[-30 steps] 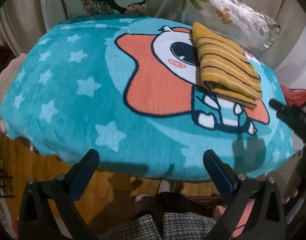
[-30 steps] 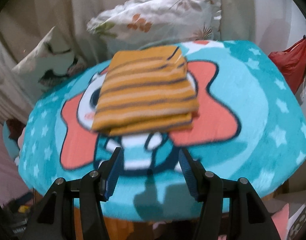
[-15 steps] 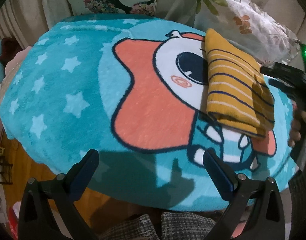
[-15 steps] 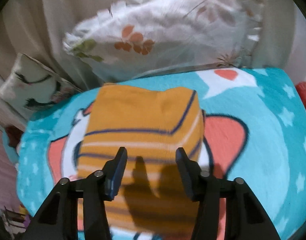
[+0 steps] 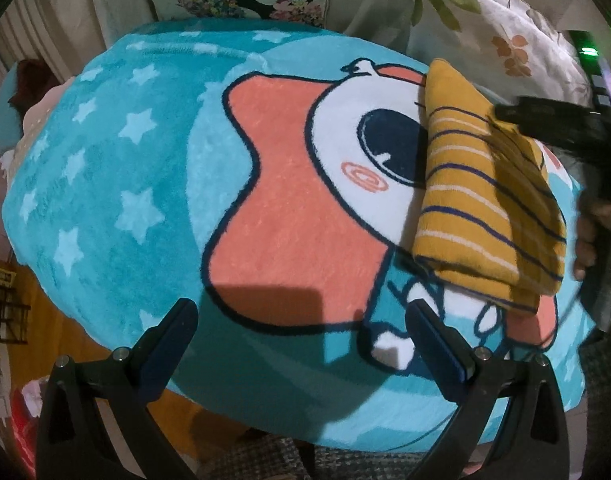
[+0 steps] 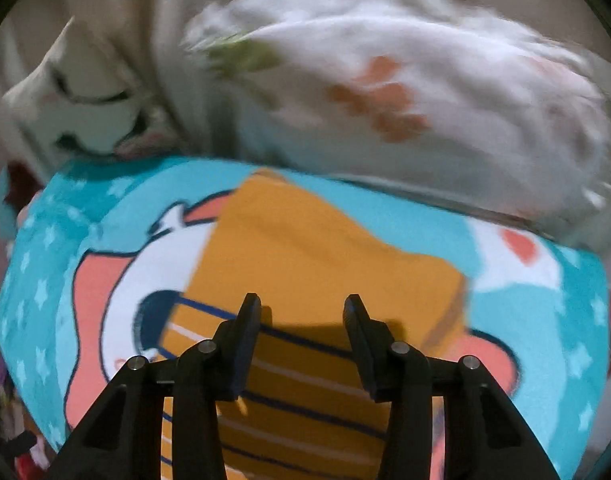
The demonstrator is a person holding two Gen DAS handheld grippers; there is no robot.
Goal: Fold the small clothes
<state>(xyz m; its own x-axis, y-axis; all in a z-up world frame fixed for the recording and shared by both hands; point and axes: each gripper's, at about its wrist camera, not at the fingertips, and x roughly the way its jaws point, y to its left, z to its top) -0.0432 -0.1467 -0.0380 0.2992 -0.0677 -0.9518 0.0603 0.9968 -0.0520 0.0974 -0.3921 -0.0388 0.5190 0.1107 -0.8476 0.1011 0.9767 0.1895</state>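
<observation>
Fleecy teal blanket, one folded mustard striped garment lying on it.
Your left gripper gapes empty; right gripper narrowing above the knit, unclamped.

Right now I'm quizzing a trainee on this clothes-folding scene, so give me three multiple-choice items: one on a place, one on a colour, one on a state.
1. Where does the folded garment lie?
A. On the wooden floor
B. On the teal star blanket, over the cartoon figure's face
C. On the floral pillow

2. What colour is the garment's base cloth?
A. Mustard yellow, with navy and white stripes
B. Plain red
C. Green check

3. How does the right gripper stand?
A. Clamped on the pillow
B. Jaws apart above the garment, gripping nothing
C. Pinching a blanket corner

Answers:
1 B: the left wrist view shows it covering part of the printed face.
2 A: both views show yellow cloth with dark and pale stripes.
3 B: its fingers stand apart over the garment with nothing gripped between them; the jaws have just been closing.
</observation>
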